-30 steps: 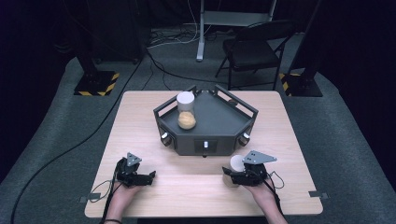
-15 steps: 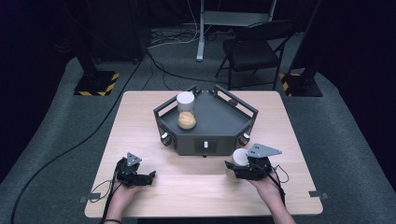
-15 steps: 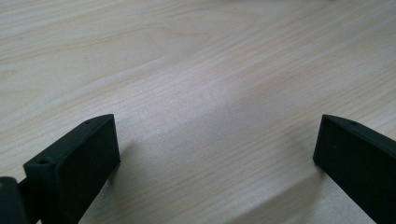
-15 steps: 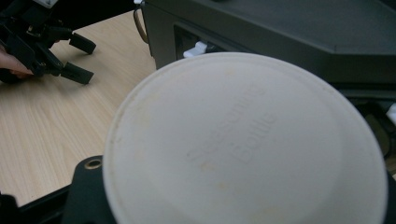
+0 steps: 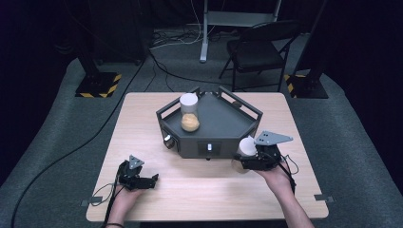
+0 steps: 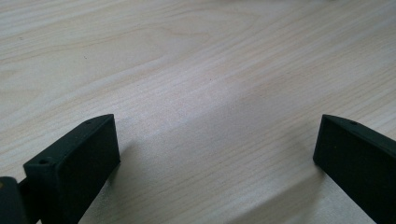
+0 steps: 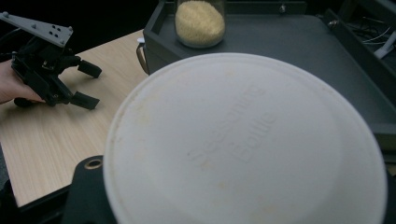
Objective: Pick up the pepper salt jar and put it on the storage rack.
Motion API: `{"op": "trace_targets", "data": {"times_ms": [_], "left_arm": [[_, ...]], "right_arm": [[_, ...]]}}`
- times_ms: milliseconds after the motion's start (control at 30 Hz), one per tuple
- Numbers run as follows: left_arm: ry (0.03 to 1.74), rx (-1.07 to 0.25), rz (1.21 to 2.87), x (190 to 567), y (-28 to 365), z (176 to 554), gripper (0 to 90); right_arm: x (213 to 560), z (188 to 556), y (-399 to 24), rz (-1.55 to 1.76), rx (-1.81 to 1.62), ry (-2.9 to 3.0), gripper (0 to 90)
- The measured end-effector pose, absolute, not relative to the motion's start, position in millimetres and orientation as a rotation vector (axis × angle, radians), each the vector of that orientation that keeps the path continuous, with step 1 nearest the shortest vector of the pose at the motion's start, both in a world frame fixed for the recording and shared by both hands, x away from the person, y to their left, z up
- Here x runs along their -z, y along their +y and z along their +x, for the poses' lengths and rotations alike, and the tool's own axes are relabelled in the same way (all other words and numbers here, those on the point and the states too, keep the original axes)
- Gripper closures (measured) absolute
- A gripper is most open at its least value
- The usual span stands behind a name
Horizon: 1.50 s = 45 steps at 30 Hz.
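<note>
Right gripper (image 5: 248, 160) clamped on white-lidded jar (image 5: 246, 146), held above counter (image 5: 199, 190) beside tray (image 5: 228, 121), likely bound for second jar (image 5: 189, 114) there. Left gripper (image 5: 151, 180) wide open, empty, resting on counter.

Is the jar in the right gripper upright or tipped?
Upright: the jar's white lid faces up in the right gripper view, and in the high view it stands in the right gripper, off the table.

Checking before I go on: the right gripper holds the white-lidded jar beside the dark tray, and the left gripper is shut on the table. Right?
Not quite. The left gripper is open: the left gripper view shows its jaws wide apart over bare table. The right gripper does hold the white-lidded jar beside the dark tray.
</note>
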<state>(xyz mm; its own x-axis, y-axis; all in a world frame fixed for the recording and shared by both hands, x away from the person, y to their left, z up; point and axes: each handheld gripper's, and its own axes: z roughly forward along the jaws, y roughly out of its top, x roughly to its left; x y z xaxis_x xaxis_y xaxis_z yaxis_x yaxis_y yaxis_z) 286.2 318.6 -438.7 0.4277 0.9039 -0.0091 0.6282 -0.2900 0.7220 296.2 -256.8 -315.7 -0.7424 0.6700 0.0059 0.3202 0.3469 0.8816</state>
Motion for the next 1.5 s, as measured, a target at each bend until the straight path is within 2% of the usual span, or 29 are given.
{"op": "trace_targets", "data": {"times_ms": [533,800,1500], "left_arm": [[1.288,-0.539,2.026,439,319,286,0.0],[1.288,-0.539,2.027,439,319,286,0.0],[1.286,-0.538,2.028,439,319,287,0.0]], "right_arm": [[263,329,-252,0.878,-1.384,2.242,33.9],[247,346,-243,0.89,-1.351,2.229,33.9],[251,407,-207,0.992,-1.239,2.202,33.9]]}}
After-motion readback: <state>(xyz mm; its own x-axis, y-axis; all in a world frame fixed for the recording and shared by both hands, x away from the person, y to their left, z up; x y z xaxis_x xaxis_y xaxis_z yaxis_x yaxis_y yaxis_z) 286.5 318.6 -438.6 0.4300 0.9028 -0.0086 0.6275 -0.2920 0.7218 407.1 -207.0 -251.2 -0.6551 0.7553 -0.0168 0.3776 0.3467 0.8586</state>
